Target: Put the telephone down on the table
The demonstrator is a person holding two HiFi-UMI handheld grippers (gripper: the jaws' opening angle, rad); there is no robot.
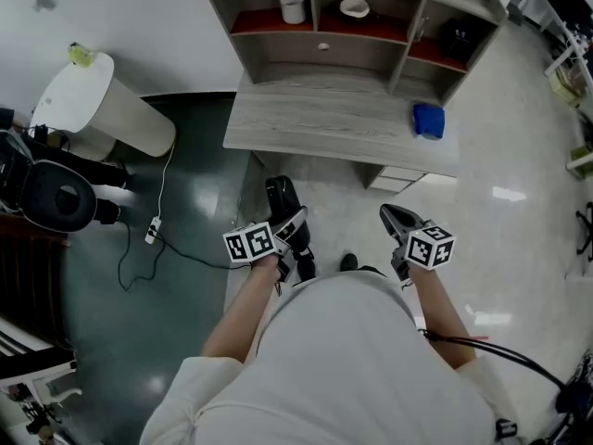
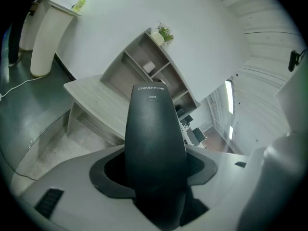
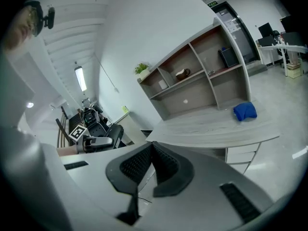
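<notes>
— Where is the telephone (image 2: 155,143) sitting right now?
— It is not lying on anything. The left gripper (image 1: 293,228) is pinching it. In the left gripper view the black handset is filling the middle of the frame, standing up between the two jaws, which are pressing on its sides.
— And in the head view?
— There it is showing just left of centre, poking out of the jaws toward the top of the frame. It is hanging over the floor (image 1: 500,248), short of the table (image 1: 324,123) and not touching it.
— What is the right gripper (image 1: 397,219) doing?
— It is hovering just right of centre, about level with the other one. Its jaws are pressing together at the tips with nothing between them.
— What is lying on the table?
— A blue cloth (image 1: 428,120) is resting near its right end. At the top of the frame a shelf unit (image 1: 371,58) is standing along the table's back, and a white cup (image 1: 293,7) is sitting in its upper left compartment.
— Are the grippers touching the table?
— No, both are hovering below its near edge in the frame, well apart from the cloth.
</notes>
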